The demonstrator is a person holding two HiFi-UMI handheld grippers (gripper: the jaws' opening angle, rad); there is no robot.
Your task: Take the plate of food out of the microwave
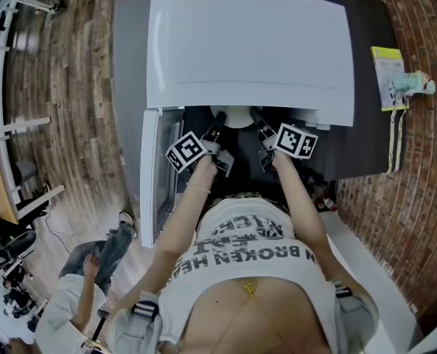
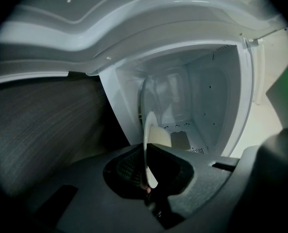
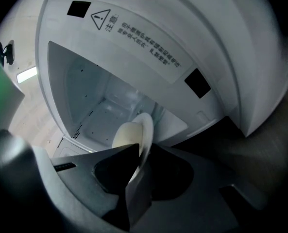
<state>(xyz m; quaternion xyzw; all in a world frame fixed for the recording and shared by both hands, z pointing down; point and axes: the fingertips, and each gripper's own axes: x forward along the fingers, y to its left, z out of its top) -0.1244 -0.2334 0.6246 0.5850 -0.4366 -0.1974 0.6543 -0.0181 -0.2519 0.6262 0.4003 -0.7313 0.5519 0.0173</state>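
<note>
Landmark: the microwave [image 1: 247, 43] sat on a dark tabletop [image 1: 130, 65], and its door [image 1: 150, 175] swung open at the left of its mouth.
Plate: the plate [image 1: 236, 116] sat just inside the microwave's mouth, at the front of the cavity. I could not tell whether it rested on the cavity floor or had lifted clear.
Food: a pale, cream-coloured lump of food [image 2: 159, 136] lay on the plate, toward the back wall of the microwave.
Left gripper: I had the left gripper [image 1: 217, 120] reaching into the microwave's mouth on its door side. Its fingers [image 2: 124, 166] pinched the plate's rim, which ran edge-on between them.
Right gripper: the right gripper [image 1: 256, 116] reached in on the side away from the door. Its fingers [image 3: 117, 164] looked pressed onto the opposite rim.
Step in hand: I judged this the grasp, with both rims taken and the carry out of the microwave not yet begun.
Next move: I reckoned both hands had to draw back together, level and at one pace, out through the microwave's mouth. They had to keep under its top edge and clear of the door so the food did not slide.
</note>
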